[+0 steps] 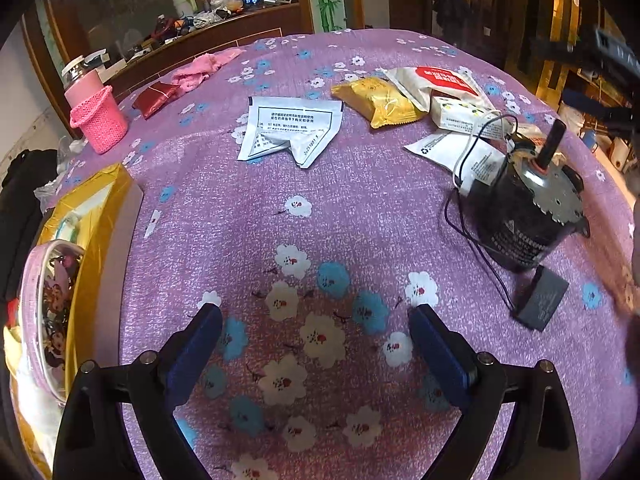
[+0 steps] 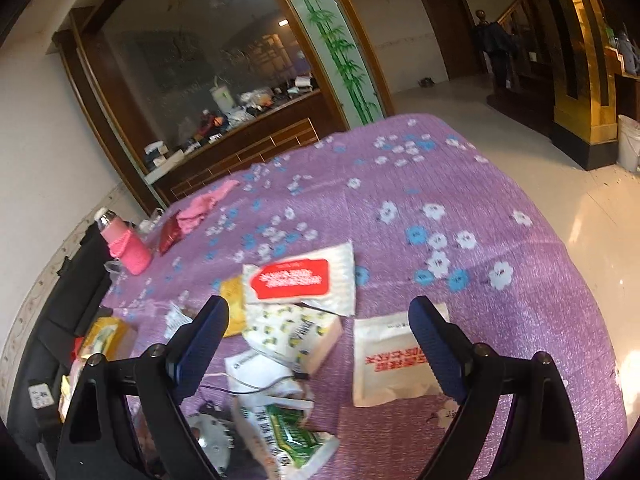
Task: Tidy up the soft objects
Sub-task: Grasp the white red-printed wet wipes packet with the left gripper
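1. On the far left of the left wrist view one gold box [image 1: 102, 200] sat at the edge of the purple cloth [image 1: 360, 208], its long side running away from the camera.
2. Behind it stood one upright pink cup [image 1: 100, 120]. One red packet [image 1: 154, 98] and one crumpled pink rag [image 1: 204, 68] lay just beyond, the rag stretched toward the far right.
3. One white sachet [image 1: 288, 130] lay flat mid-cloth, torn open at its near edge, its printed side up.
4. The left gripper [image 1: 316, 332] hung over bare flowered cloth, jaws wide apart and holding nothing.
5. Right of the sachet one gold pack [image 1: 378, 100] lay slanted, its long axis running from far left to near right. It touched a pile of white packs.
6. One black motor [image 1: 524, 208] lay tilted with its shaft pointing up and away. Its wires trailed to one grey block [image 1: 542, 300].
7. In the right wrist view the right gripper [image 2: 320, 320] stood wide open and empty above the pile.
8. Between its fingers lay one red-labelled pack [image 2: 304, 276] with its long axis across the view, one white and yellow box [image 2: 296, 332] and one green-printed bag [image 2: 288, 436]. A second red-lettered white pack [image 2: 390, 360] lay apart on the right.
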`<state>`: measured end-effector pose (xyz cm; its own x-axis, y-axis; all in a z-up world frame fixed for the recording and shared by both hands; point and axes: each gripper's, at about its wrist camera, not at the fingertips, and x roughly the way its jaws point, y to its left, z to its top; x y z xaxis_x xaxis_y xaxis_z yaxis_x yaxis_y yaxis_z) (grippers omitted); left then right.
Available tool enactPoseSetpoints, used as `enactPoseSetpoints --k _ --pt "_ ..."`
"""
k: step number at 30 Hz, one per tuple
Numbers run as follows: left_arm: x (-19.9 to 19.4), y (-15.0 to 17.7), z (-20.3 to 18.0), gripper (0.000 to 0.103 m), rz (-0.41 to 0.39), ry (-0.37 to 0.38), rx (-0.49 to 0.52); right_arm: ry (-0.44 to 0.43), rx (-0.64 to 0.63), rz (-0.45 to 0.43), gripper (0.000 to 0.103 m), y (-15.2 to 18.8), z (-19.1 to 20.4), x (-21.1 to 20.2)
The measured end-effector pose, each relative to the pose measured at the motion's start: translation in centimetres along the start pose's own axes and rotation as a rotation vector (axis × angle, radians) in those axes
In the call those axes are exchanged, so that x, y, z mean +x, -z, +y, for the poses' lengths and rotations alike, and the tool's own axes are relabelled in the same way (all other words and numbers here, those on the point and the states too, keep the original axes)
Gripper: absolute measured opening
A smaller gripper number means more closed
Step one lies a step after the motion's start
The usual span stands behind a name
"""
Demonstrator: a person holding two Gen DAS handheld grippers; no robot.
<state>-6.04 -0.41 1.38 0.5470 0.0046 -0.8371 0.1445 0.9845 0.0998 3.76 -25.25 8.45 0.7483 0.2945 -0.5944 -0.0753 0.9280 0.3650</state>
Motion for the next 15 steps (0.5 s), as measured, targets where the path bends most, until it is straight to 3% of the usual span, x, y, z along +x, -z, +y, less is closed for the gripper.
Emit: enactPoseSetpoints --k 15 --pt "0.7 0.1 1.2 0.102 -0.001 0.060 -0.069 0.019 -0.057 0.072 0.091 1.4 0.9 2.1"
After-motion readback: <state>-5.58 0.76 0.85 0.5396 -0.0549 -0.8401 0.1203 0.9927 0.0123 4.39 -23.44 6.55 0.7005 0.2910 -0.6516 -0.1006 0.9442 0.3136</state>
